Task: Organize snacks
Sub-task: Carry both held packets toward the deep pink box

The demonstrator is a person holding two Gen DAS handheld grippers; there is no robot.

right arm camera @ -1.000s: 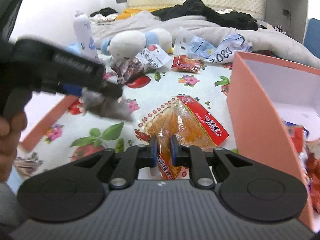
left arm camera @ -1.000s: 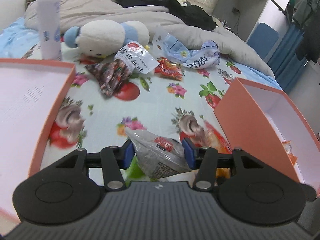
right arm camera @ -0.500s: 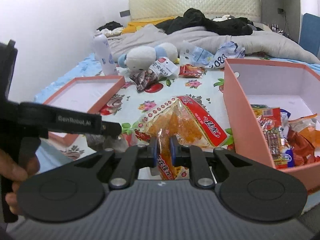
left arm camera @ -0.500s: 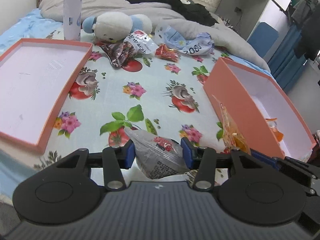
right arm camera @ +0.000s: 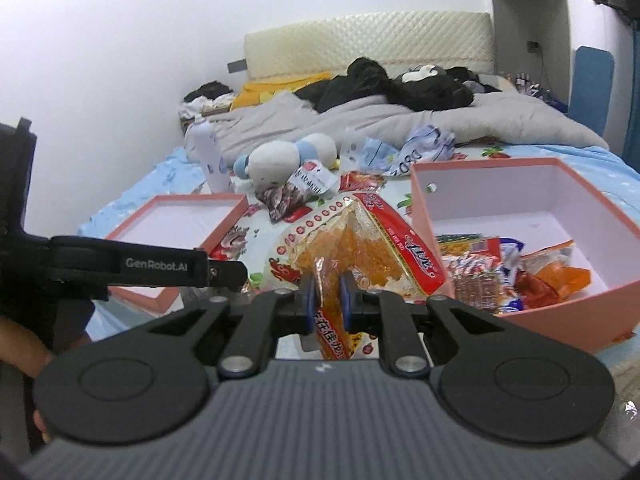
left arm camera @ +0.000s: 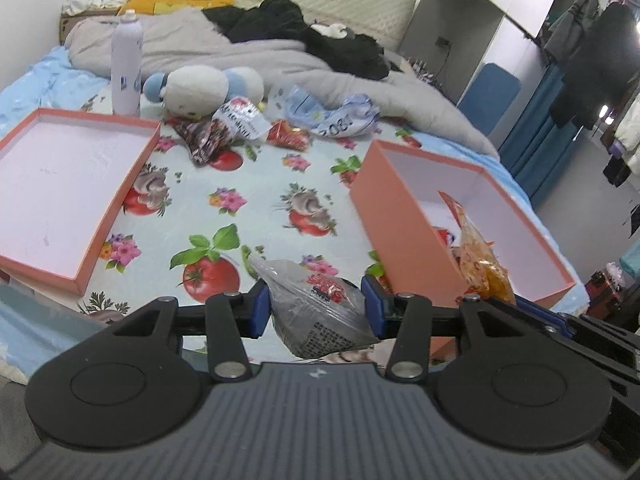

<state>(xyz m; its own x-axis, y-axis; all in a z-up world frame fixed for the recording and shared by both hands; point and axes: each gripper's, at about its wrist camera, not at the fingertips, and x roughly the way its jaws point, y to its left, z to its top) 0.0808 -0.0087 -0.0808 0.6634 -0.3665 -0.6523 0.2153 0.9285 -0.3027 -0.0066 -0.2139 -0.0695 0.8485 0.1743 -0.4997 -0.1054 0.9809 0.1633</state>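
Right wrist view: your right gripper (right arm camera: pixel 327 295) pinches the orange snack bag (right arm camera: pixel 352 240) thinly beside the pink box (right arm camera: pixel 560 312); left gripper (left arm camera: pixel 316 307) holds the grey packet (left arm camera: pixel 320 308) — either may slip.

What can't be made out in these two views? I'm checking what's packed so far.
- Box contents, left wrist view: near wall hides most snacks.
- Grey packet label, left wrist view: print too small; lower end cut off by the left gripper.
- Orange packet lower end, right wrist view: behind the right gripper.
- Snacks by the plush toy: too small to identify.
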